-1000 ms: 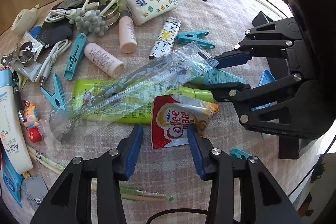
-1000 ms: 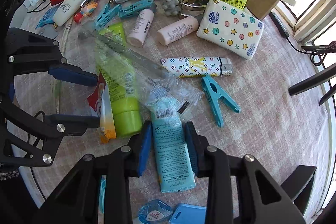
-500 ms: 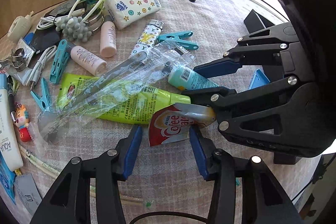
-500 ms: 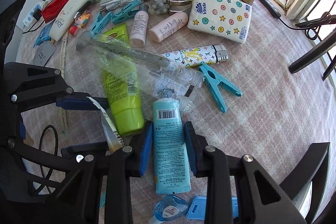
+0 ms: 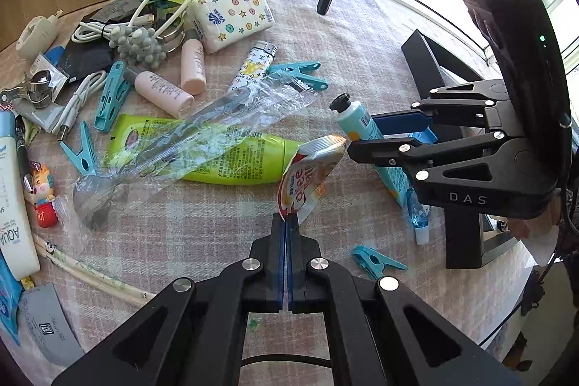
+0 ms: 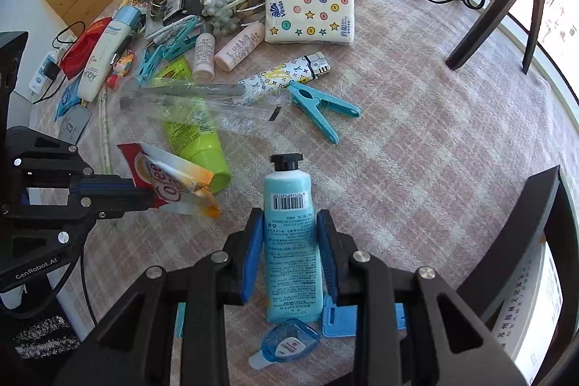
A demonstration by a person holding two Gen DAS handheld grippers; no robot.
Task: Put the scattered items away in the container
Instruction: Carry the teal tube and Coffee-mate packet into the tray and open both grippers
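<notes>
Between the closed blue pads of the left gripper point(image 5: 286, 227), a red, white and orange foil creamer sachet point(image 5: 307, 174) is pinched by its lower edge and lifted clear of the pink checked tablecloth point(image 5: 202, 234). It is judged to be light, thin and crinkly, so an edge grip suffices, though the sachet is likely to flop. A pale blue squeeze tube with a black screw cap point(image 6: 291, 234) is clamped about its middle by the right gripper point(image 6: 289, 252), cap pointing away from the hand. The tube is judged soft and a little slippery; a hold across the flat body seems sounder than one near the tapering cap. The container itself cannot be made out with certainty in either view.

Just behind the sachet a lime-green plastic tube point(image 5: 217, 154) is seen lying flat, partly covered by a clear cellophane wrapper holding a long grey utensil point(image 5: 202, 132). Farther back, a patterned lighter point(image 5: 253, 67), two pale pink bottles point(image 5: 181, 75), several teal clothes pegs point(image 5: 298, 76), and a white tissue pack printed with stars and dots point(image 5: 233, 17) are scattered. A blue correction-tape dispenser point(image 6: 289, 344) lies just beneath the held tube. A black stand point(image 5: 456, 205) rises close beside the right gripper and could be struck in transit.
</notes>
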